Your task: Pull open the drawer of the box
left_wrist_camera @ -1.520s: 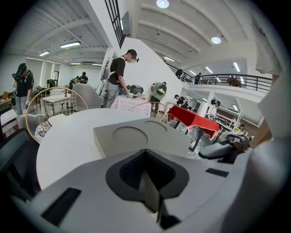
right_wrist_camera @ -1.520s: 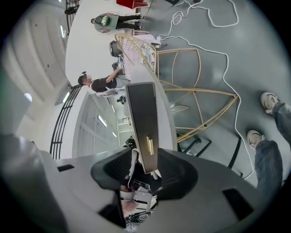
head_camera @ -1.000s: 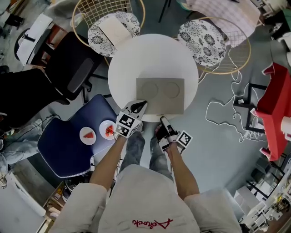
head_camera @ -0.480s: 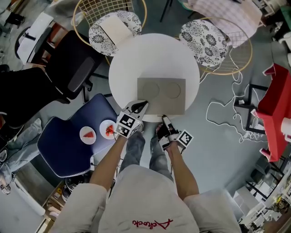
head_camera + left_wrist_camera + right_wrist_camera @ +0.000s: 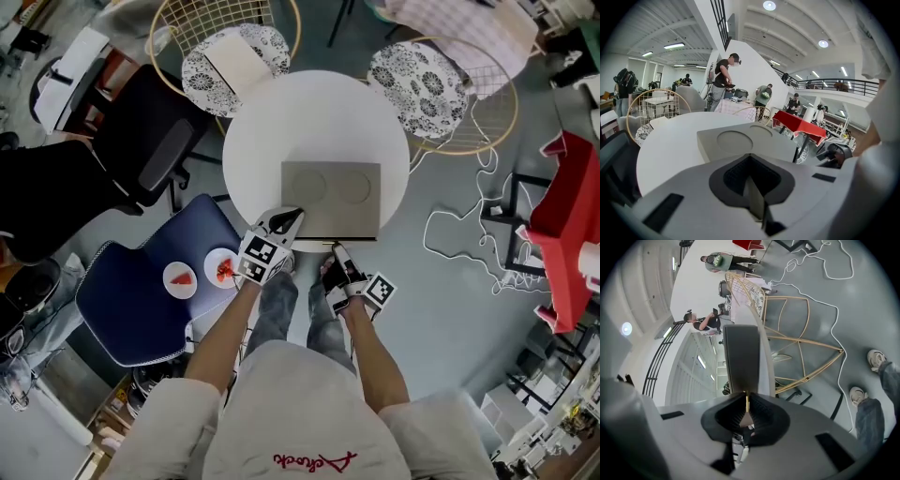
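Observation:
A flat grey box (image 5: 331, 192) with two round recesses in its top lies on the round white table (image 5: 281, 122). My right gripper (image 5: 335, 249) is at the middle of the box's near side. In the right gripper view its jaws are closing, and the pads (image 5: 757, 411) pinch a thin brass drawer handle (image 5: 747, 401) that sticks out of the grey drawer front (image 5: 743, 357). My left gripper (image 5: 292, 216) sits at the box's near left corner, shut and holding nothing. The left gripper view looks over the box top (image 5: 740, 140).
Two wire chairs with patterned cushions (image 5: 232, 56) (image 5: 417, 84) stand beyond the table. A blue chair (image 5: 141, 291) carrying two small plates is at my left, beside a black office chair (image 5: 141, 150). A red table (image 5: 572, 225) and a loose white cable (image 5: 459, 225) are at the right.
The right gripper's tips have settled against the box's near side. A dark line now shows along that edge. The left gripper has not moved.

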`<state>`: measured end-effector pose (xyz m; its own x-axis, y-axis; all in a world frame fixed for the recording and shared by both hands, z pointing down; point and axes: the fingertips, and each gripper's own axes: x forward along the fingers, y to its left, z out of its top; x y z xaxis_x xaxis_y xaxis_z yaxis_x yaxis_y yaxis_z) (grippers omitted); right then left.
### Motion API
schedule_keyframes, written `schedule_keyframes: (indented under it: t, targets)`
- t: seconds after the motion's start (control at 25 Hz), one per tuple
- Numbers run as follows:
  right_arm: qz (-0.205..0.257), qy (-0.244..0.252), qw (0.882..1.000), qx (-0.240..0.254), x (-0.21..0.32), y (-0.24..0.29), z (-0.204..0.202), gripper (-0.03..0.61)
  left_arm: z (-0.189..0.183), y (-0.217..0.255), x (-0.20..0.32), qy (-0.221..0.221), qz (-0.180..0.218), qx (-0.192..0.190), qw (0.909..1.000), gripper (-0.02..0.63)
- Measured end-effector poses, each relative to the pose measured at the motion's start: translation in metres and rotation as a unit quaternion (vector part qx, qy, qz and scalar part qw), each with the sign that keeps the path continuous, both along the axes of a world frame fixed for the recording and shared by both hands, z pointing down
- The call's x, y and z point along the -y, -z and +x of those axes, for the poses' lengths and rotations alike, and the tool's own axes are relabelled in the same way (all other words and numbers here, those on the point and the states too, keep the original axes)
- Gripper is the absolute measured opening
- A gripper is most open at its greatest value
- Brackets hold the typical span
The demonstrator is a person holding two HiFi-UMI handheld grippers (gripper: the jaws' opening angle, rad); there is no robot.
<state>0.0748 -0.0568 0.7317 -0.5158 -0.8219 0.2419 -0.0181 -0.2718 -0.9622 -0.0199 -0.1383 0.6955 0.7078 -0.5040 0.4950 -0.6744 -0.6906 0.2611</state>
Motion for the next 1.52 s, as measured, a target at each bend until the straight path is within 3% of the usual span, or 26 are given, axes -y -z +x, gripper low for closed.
schedule_keyframes:
  t: [0.8,1.32,1.52]
  targets:
    - [-0.032,-0.013,0.999,0.016,-0.1,-0.004,0.002,0.034,-0.001,0.0,0.001,0.001,-0.001,0.0,1.0,0.011]
    - [-0.042,-0.014,0.999,0.022,-0.105,-0.008,0.004,0.035,0.001,0.001,0.001,0.002,0.0,0.004,1.0,0.011]
    - [-0.037,-0.01,0.999,0.039,-0.105,-0.004,0.004,0.089,0.001,0.001,0.001,0.004,0.002,0.005,1.0,0.011]
